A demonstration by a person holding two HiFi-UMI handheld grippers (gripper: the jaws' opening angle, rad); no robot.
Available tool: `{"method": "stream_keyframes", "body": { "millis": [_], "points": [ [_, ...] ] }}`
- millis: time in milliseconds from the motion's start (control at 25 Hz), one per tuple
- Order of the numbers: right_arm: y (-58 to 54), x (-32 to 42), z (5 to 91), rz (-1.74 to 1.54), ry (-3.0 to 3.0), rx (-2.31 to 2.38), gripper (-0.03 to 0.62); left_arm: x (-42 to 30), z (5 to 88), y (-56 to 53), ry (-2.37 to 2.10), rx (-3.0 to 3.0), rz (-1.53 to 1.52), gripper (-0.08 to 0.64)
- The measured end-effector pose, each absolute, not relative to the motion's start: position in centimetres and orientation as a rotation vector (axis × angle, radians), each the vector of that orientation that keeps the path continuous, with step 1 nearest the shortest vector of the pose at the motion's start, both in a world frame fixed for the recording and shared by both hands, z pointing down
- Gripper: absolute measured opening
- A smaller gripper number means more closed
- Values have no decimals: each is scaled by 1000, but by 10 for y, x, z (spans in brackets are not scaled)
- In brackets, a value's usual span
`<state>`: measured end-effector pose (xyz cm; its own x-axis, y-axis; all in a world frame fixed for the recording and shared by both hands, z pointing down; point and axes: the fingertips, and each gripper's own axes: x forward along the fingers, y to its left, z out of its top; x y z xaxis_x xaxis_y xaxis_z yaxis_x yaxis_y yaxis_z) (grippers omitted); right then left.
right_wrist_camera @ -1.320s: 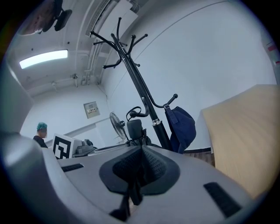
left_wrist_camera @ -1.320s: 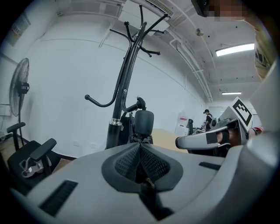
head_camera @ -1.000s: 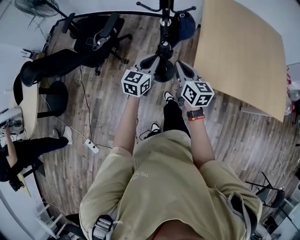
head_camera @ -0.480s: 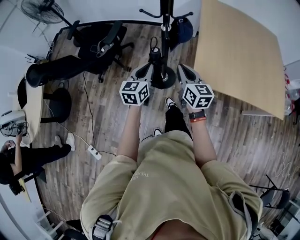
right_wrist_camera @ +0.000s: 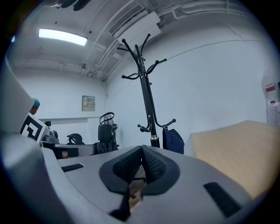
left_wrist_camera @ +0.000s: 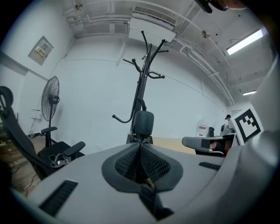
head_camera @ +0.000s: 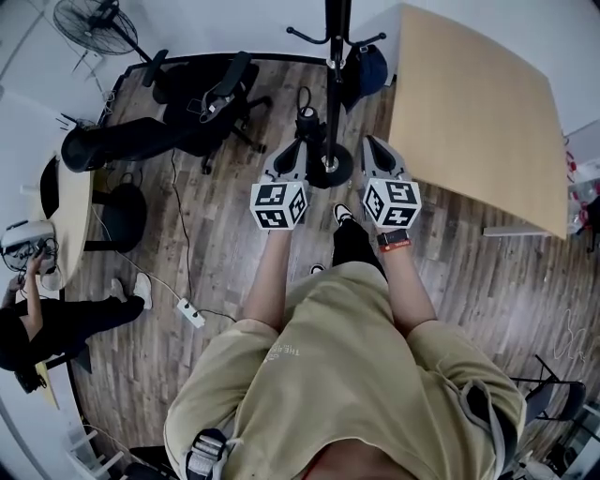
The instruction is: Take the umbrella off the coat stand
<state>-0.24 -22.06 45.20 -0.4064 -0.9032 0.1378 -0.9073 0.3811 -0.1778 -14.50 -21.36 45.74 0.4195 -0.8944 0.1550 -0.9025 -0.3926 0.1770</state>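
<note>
The black coat stand (head_camera: 335, 37) rises at the top centre, its round base (head_camera: 330, 171) on the wood floor. A folded black umbrella (head_camera: 308, 120) stands upright just left of the pole, apart from it, with its wrist loop on top. My left gripper (head_camera: 294, 146) is shut on the umbrella's folds below the thick handle (left_wrist_camera: 143, 123). From the right gripper view the umbrella (right_wrist_camera: 106, 131) sits well left of the stand (right_wrist_camera: 146, 96). My right gripper (head_camera: 372, 142) is level with the left one, right of the base, shut with nothing in it (right_wrist_camera: 142, 149).
A dark blue bag (head_camera: 367, 61) hangs on the stand's lower right hook. A large wooden table (head_camera: 478, 103) fills the right. Black office chairs (head_camera: 202, 84) and a fan (head_camera: 94, 14) are at the left, with a seated person (head_camera: 37, 319) and a power strip (head_camera: 187, 312).
Both grippers have risen. The umbrella, which was in front of the pole, has moved left and away from it together with my left gripper.
</note>
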Motion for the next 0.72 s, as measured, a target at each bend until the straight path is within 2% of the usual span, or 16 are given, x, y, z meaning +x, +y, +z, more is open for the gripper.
{"method": "stream_keyframes", "body": {
  "millis": [720],
  "points": [
    [-198, 1, 445, 268, -2529, 1722, 14, -144, 442, -196, -1652, 2460, 43, 26]
  ]
}}
